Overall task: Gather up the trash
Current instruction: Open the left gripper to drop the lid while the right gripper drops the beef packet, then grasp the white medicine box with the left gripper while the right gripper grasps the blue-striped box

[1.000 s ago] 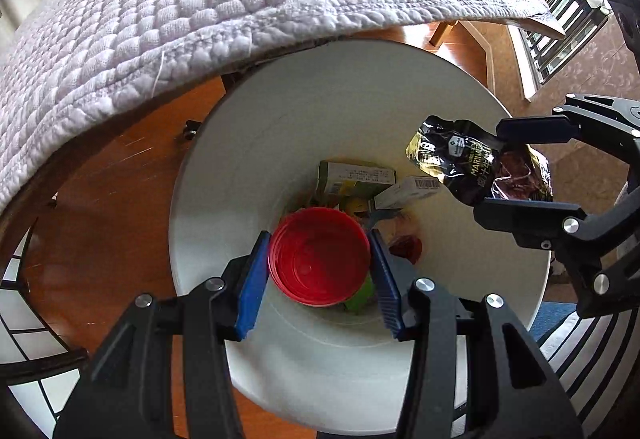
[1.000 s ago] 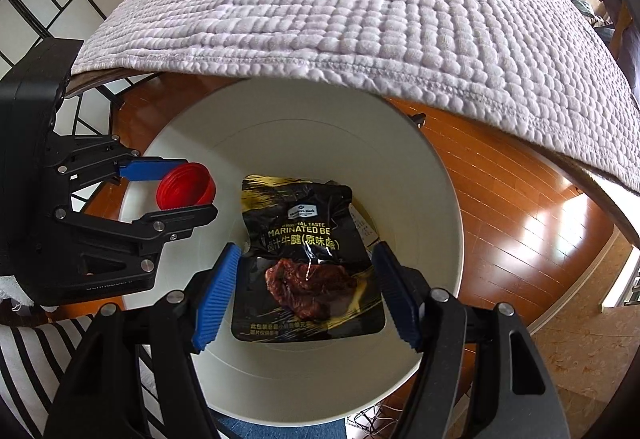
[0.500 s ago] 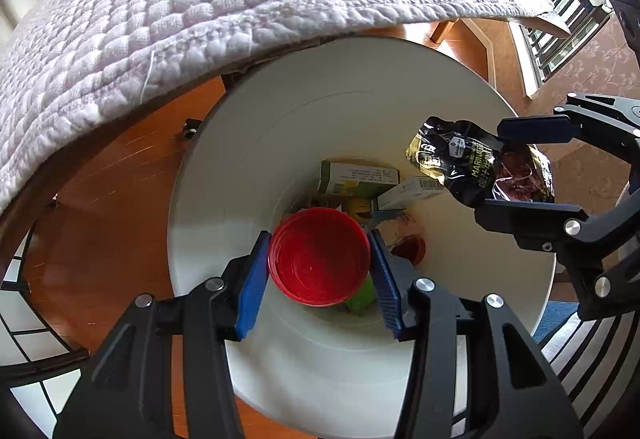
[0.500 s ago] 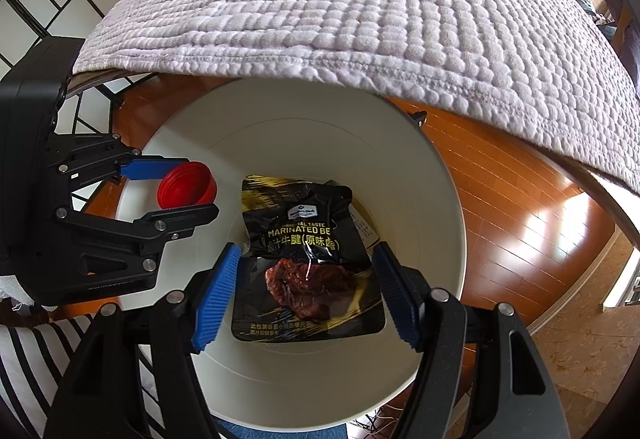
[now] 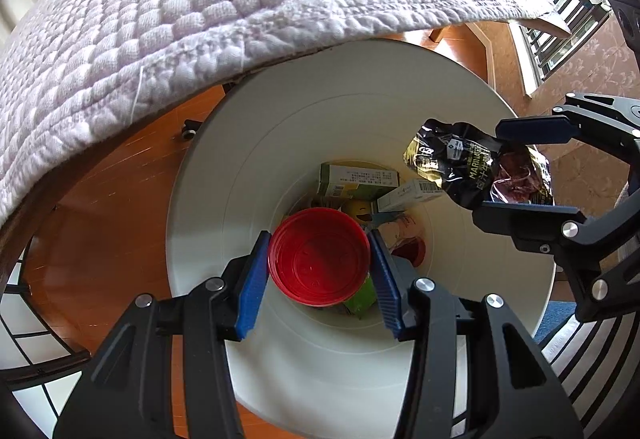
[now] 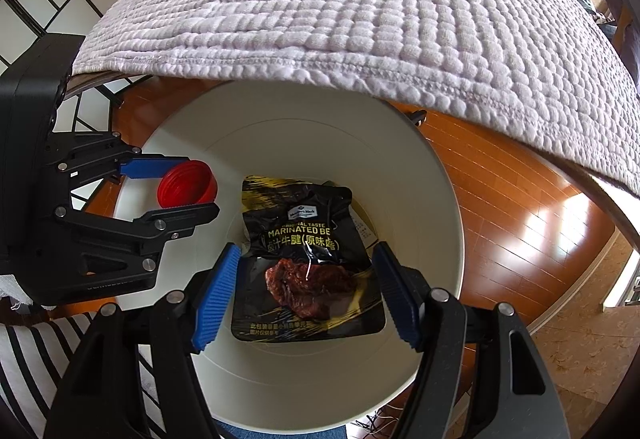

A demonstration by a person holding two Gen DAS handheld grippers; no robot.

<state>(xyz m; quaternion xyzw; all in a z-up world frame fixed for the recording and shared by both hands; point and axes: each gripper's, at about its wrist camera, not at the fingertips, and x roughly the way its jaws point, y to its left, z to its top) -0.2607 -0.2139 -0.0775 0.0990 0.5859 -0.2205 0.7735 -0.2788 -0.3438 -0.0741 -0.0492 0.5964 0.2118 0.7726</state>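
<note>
Red lid pinched across its rim by left gripper; rigid, light. Black beef pouch, soft and slick, clamped at its side edges by right gripper. Both over white bin, beside quilted table.

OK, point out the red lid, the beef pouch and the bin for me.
Red lid (image 5: pixel 319 257), left wrist view, centre of its inner face.
Beef pouch (image 6: pixel 306 235), right wrist view, on the printed label.
Bin (image 5: pixel 248 175), left wrist view, bare inner wall.
</note>
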